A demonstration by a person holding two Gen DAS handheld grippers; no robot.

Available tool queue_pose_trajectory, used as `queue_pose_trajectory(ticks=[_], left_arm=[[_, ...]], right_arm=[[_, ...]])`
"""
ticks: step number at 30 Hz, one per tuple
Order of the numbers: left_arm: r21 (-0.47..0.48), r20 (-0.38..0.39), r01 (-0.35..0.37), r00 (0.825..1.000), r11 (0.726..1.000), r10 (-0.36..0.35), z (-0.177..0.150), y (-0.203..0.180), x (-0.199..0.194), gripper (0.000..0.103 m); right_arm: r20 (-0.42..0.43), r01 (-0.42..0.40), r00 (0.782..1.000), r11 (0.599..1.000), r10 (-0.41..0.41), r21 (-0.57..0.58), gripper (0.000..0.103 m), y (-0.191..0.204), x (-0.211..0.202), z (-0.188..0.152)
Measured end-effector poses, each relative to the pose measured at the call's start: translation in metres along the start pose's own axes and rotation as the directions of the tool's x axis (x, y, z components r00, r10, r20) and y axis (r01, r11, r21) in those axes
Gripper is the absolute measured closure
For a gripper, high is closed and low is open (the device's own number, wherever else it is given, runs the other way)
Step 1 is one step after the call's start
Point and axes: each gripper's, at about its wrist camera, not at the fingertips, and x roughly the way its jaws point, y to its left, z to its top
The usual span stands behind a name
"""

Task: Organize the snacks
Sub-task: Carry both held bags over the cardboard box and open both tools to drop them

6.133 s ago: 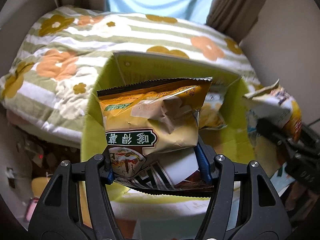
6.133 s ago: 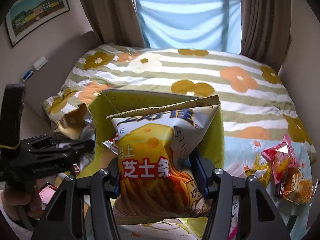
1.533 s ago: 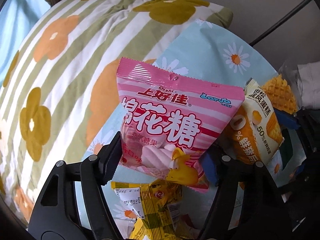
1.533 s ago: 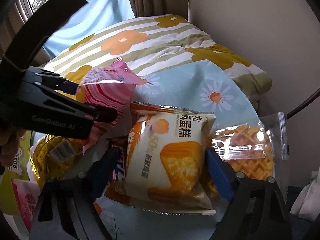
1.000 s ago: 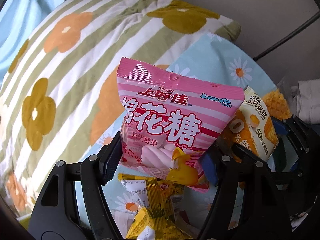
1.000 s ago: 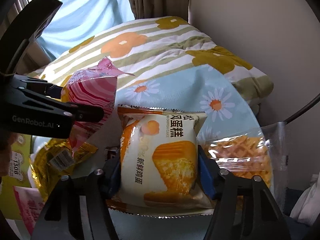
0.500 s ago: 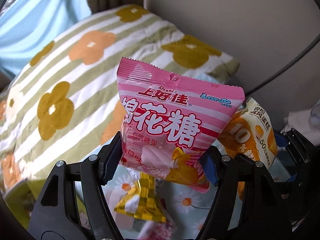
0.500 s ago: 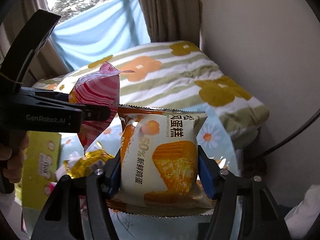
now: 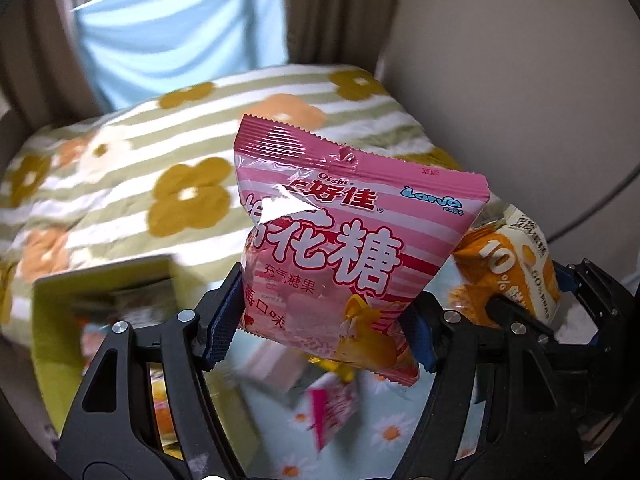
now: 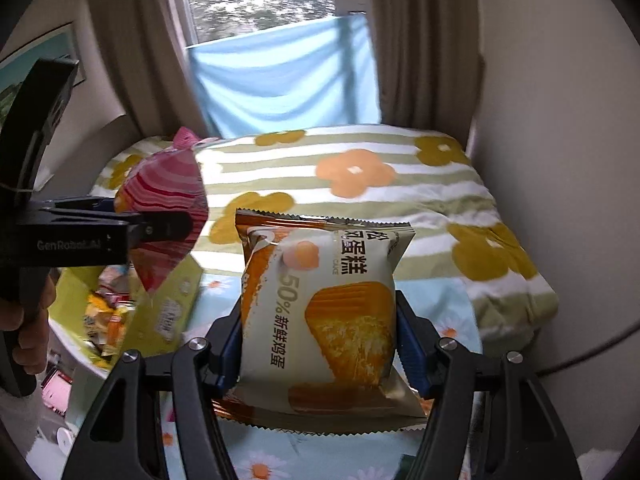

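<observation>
The left gripper (image 9: 320, 328) clamps a pink plastic marshmallow bag (image 9: 344, 252) at frame centre. The right gripper (image 10: 320, 344) grips a cream-and-orange cake packet (image 10: 320, 312)

Yellow-green box (image 10: 168, 312) open-topped, left tongs (image 10: 160, 228) above.

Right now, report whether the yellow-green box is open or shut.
Open. The yellow-green box has its top uncovered, and loose snack packets show inside it in the right wrist view. How full it is cannot be told.
</observation>
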Motion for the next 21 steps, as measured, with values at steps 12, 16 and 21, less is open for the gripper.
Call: queue_pose_trajectory(ticks=[12, 16, 21], left_arm=[[-0.193, 0.021, -0.075, 0.997, 0.978, 0.08, -0.047, 0.163, -0.059, 0.036], [-0.209, -0.006, -0.106, 0.994, 0.972, 0.107, -0.068, 0.22, -0.061, 0.036], [-0.21, -0.064, -0.143, 0.989, 0.967, 0.133, -0.095, 0.283, -0.045, 0.036]], right_arm=[[0.014, -0.115, 0.993, 0.989, 0.117, -0.095, 0.042, 0.127, 0.021, 0.025], [-0.008, -0.144, 0.99, 0.985, 0.144, -0.099, 0.042, 0.174, 0.042, 0.031], [-0.05, -0.149, 0.988, 0.984, 0.145, -0.102, 0.042, 0.226, 0.074, 0.03]])
